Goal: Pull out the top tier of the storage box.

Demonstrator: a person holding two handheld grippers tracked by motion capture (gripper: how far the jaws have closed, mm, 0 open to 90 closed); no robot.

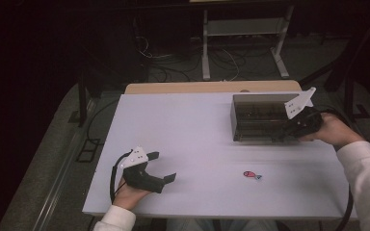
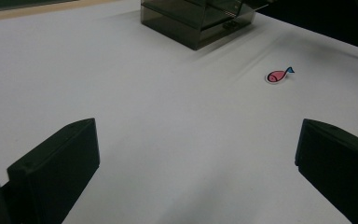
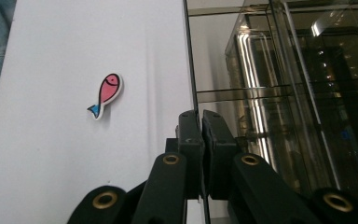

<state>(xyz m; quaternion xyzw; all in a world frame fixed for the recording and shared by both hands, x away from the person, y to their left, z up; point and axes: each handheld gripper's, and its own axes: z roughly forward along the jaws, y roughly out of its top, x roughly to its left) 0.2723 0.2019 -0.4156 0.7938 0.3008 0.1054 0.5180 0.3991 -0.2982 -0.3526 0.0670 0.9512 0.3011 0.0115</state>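
Gripping the near wall of the smoky clear box (image 3: 279, 93), the right tongs (image 3: 201, 122) are pressed together on its thin edge at the far right of the counter (image 1: 188, 125). The left tongs (image 2: 196, 154) rest spread wide and hold nothing at the near left. The small pink fish (image 1: 252, 175) lies flat on the bare counter, well apart from the box and from both tongs. By my reading the box is secured but the fish is not yet picked up or placed inside
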